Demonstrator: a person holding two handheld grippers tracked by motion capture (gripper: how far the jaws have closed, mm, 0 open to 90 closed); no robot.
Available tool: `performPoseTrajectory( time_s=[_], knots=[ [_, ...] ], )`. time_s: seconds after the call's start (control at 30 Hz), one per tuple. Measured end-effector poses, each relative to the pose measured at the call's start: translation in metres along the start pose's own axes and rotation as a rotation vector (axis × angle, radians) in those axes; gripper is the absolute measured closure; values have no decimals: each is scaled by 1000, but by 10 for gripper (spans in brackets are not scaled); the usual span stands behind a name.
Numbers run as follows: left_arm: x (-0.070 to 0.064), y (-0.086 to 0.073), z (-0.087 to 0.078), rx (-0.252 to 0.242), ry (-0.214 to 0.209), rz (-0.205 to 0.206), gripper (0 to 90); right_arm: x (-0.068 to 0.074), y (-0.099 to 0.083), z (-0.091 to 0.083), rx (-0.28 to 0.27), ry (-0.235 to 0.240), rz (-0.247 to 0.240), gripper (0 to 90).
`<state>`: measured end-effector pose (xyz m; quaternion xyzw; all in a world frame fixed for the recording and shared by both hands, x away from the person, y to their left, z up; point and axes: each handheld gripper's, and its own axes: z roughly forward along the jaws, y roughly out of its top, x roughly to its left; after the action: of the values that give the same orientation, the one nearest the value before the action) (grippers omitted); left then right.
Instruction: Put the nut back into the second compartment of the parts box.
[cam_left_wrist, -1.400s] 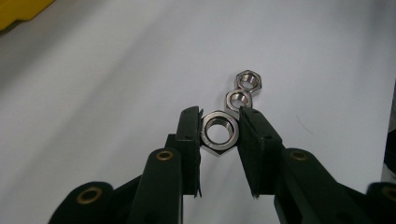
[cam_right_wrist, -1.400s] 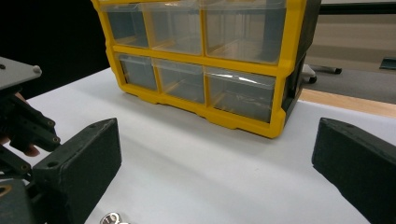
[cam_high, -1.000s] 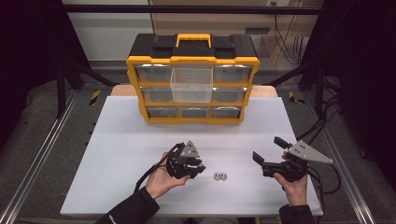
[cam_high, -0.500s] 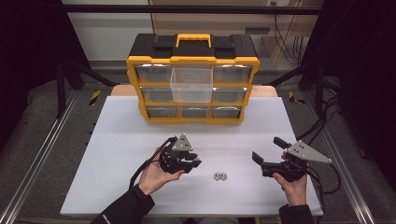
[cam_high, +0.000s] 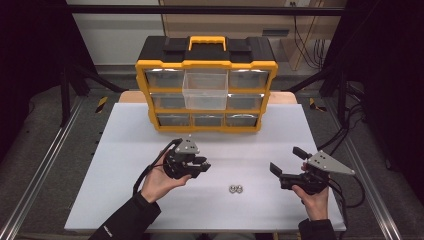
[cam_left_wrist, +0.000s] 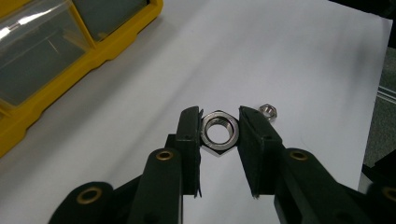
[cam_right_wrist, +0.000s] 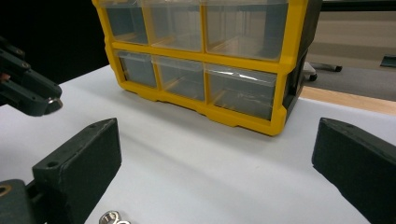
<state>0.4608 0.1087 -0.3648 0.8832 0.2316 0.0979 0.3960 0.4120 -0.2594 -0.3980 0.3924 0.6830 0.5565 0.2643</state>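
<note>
Between the two black pads of the left gripper (cam_left_wrist: 219, 135) sits a hex nut (cam_left_wrist: 220, 133), clamped across opposite flats with its bore facing the camera, so its axis runs along the line of sight and not across the jaws. From the high view that same left gripper (cam_high: 200, 167) is held left of centre on the white table (cam_high: 125, 150), its tips turned toward the right, lifted a little off the surface by my reading. The left hand (cam_high: 162, 180) cups the body from below and behind, wrist low, forearm coming up from the near edge.

Far of the gripper, and slightly to the right, stands the yellow organiser (cam_high: 206, 90), and its upper middle drawer (cam_high: 205, 89) is pulled out toward the near side, open at the top. That is the relation that matters: the open drawer lies ahead and up from the held nut, so the left hand is the nearer one and would have to rise and travel away from the person to reach over the drawer's front lip.

Near and right of the left gripper, two more nuts (cam_high: 235, 189) lie touching on the table. Further right, the right gripper (cam_high: 282, 172) rests with jaws spread wide, empty, pointing left toward them.
</note>
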Motion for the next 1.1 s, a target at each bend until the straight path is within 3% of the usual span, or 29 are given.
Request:
performPoseTrajectory(
  time_s=[0.5,1.1],
  knots=[
    [7,23,-20,-43,5,-2,693,0,0,0,1,3,1,18],
    [13,50,-51,-75,47,32,693,0,0,-1,0,4,3,18]
  ],
)
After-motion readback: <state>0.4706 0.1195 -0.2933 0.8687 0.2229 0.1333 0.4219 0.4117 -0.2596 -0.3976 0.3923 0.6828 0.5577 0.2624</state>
